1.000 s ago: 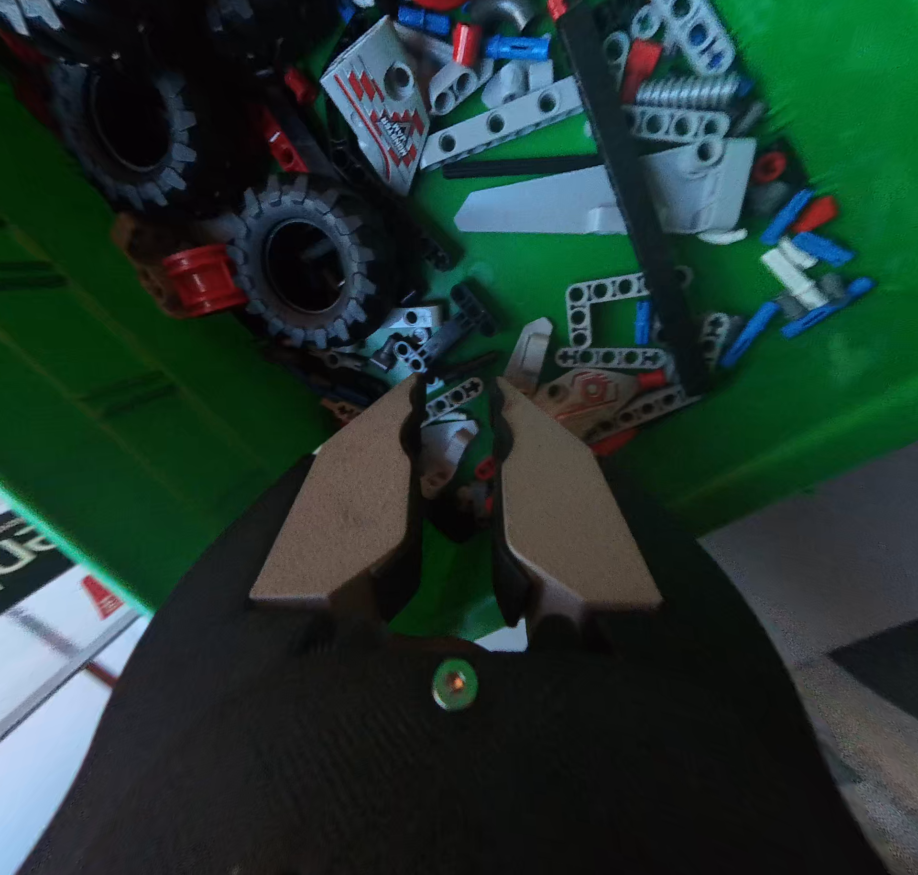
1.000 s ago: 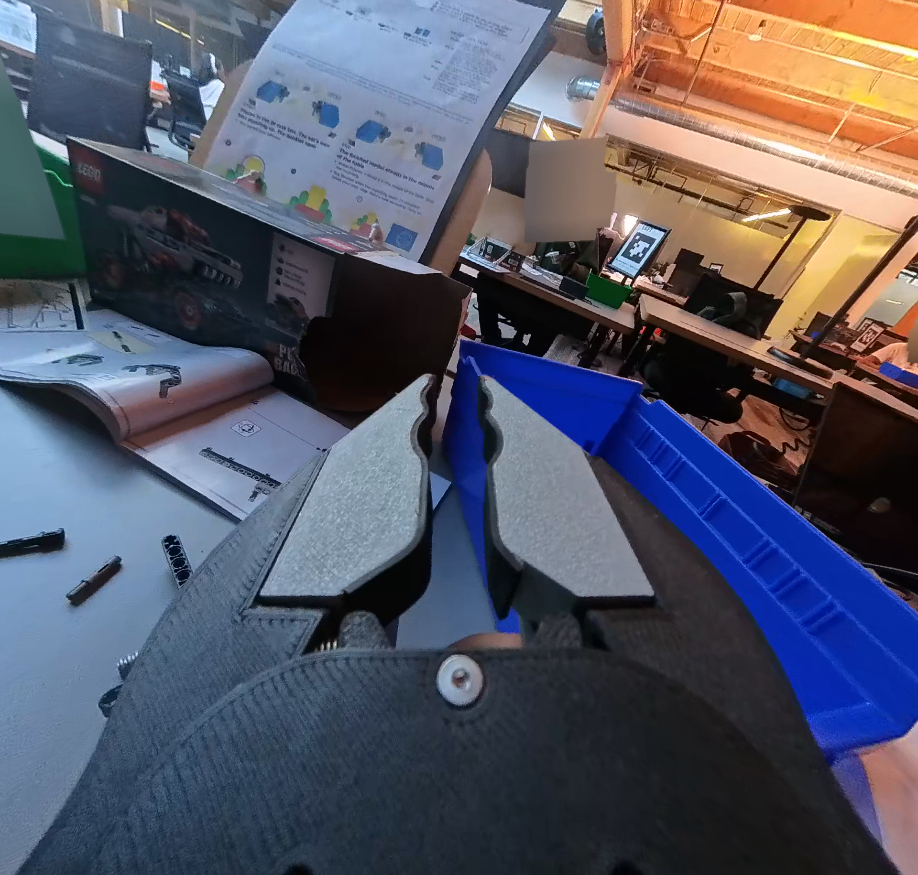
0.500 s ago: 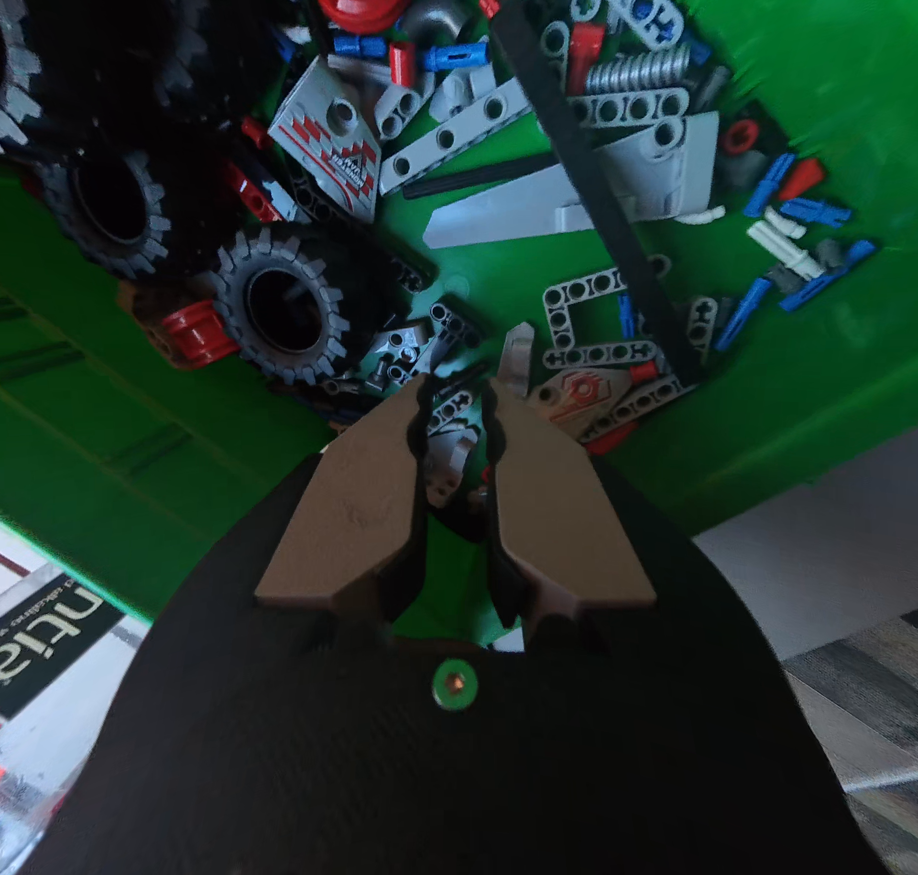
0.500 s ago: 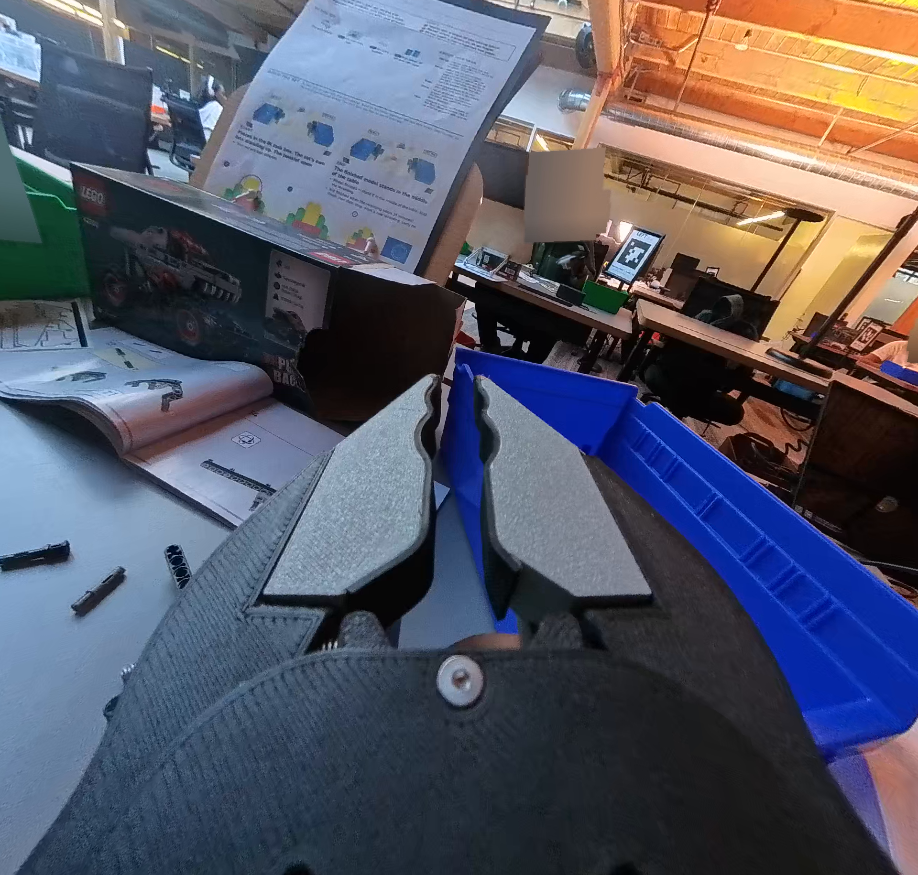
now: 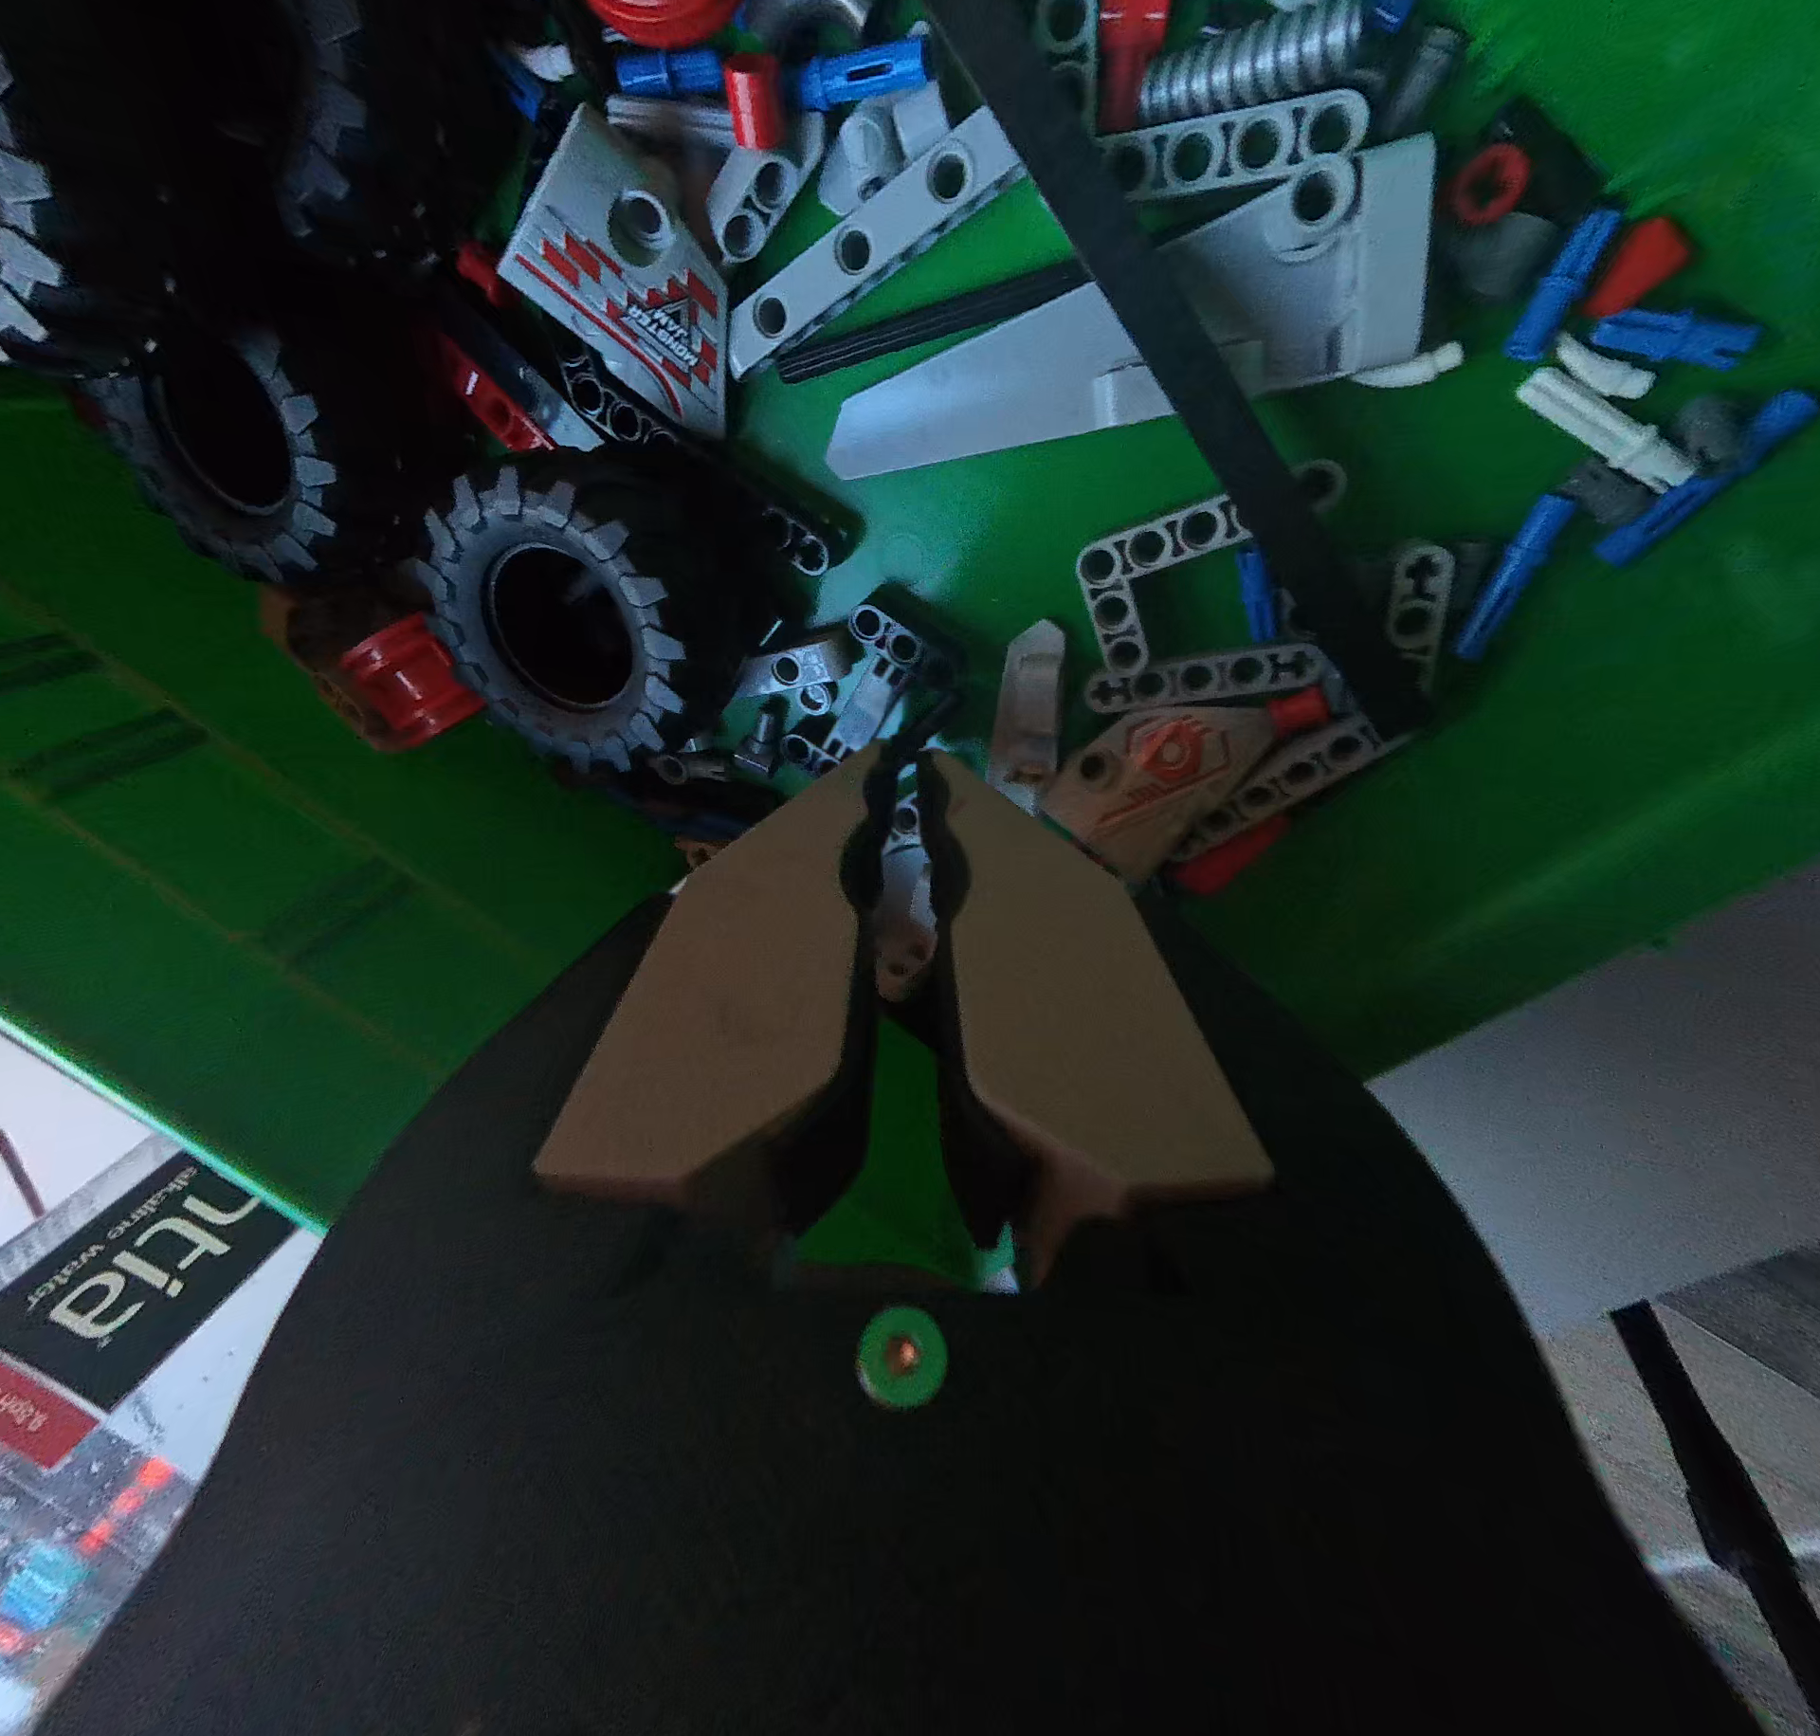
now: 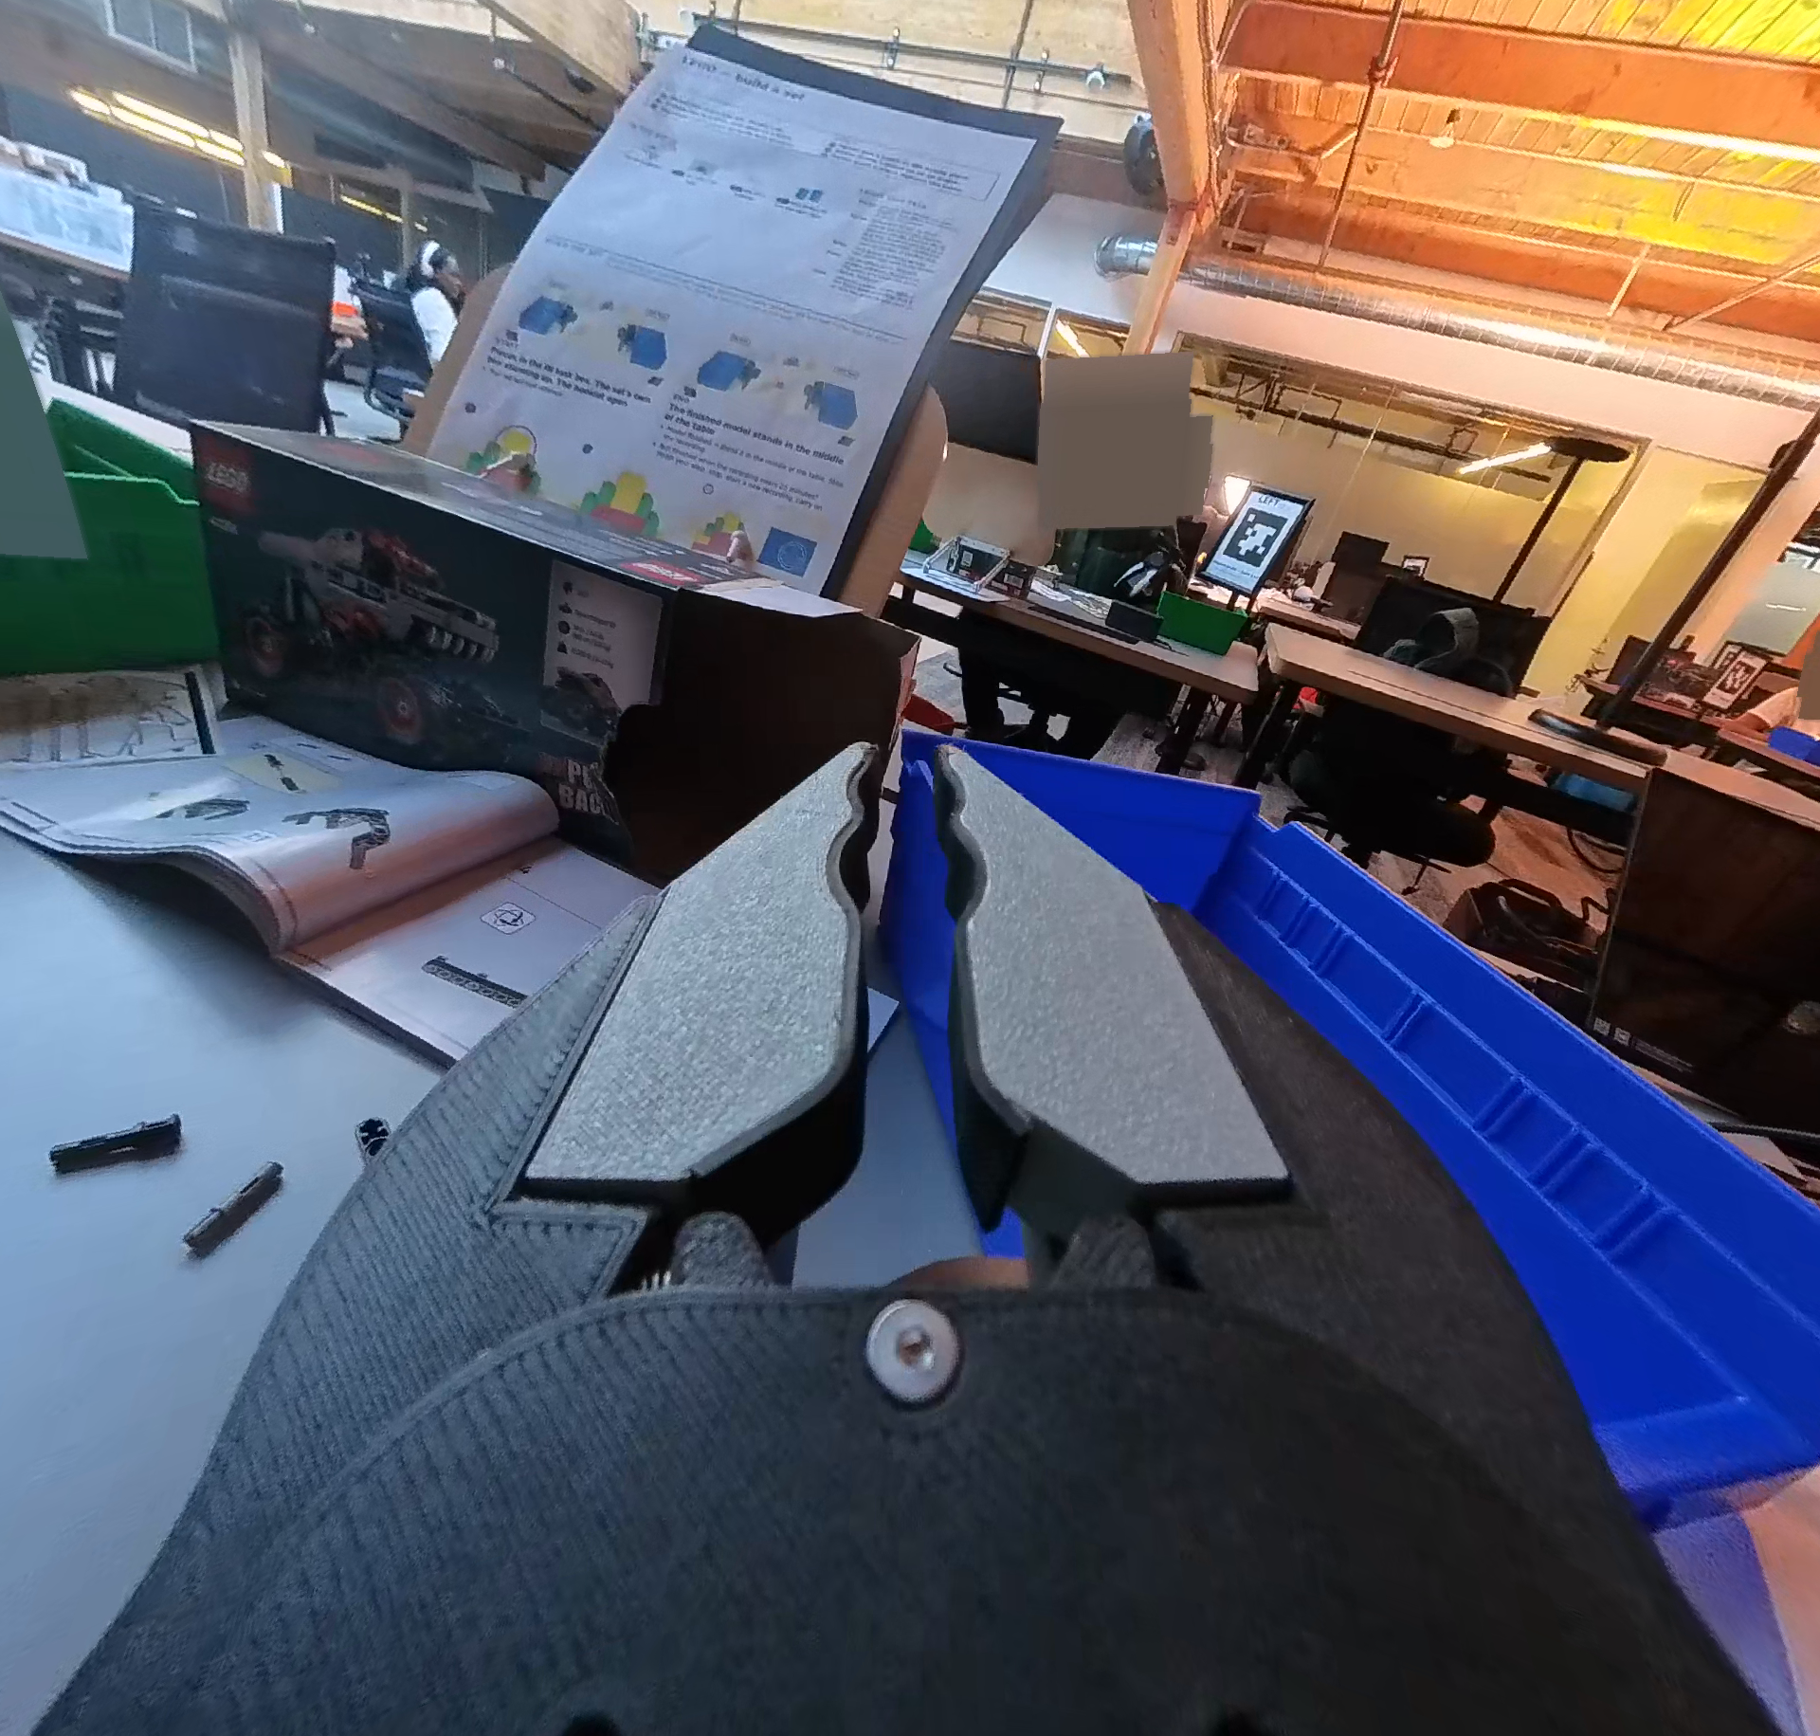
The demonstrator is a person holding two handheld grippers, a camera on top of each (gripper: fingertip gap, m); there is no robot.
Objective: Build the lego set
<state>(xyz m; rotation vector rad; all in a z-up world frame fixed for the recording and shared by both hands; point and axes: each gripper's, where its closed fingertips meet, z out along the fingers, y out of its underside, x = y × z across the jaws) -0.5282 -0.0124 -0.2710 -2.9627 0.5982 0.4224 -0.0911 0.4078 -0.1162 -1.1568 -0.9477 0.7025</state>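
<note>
Left wrist view
Left gripper [image 5: 903, 771]: tan fingers drawn close together, only a thin slit between the tips. A small pale grey piece [image 5: 904, 911] sits in the slit, but whether the fingers pinch it or it merely lies below them, I cannot tell.
Green bin [image 5: 246, 851]: the gripper hangs over its floor, tips at the near edge of the loose parts.
Lego parts: heaped across the bin floor. Black knobbly tyre [image 5: 556, 625] left of the tips, with a red hub [image 5: 404, 679] touching its left side.
Long black beam [image 5: 1162, 310]: runs diagonally over grey beams and a light grey wedge panel [image 5: 975, 388].
Printed grey panel [image 5: 625, 285]: lies above the tyre, beside a grey holed beam.
Blue pins [image 5: 1625, 467]: scattered at the right with white and red bits.

Right wrist view
Right gripper [image 6: 901, 768]: grey fingers nearly together, a narrow gap, nothing between them.
Blue bin [image 6: 1428, 1048]: just ahead and to the right; the tips line up with its near corner.
Lego box [image 6: 423, 605]: dark, lying on the table left of the bin.
Instruction booklet [image 6: 295, 851]: open in front of the box.
Two black pins [image 6: 177, 1176]: loose on the grey table [image 6: 128, 1393], well apart from the bin.
Printed sheet [image 6: 729, 329]: propped upright behind the box.
</note>
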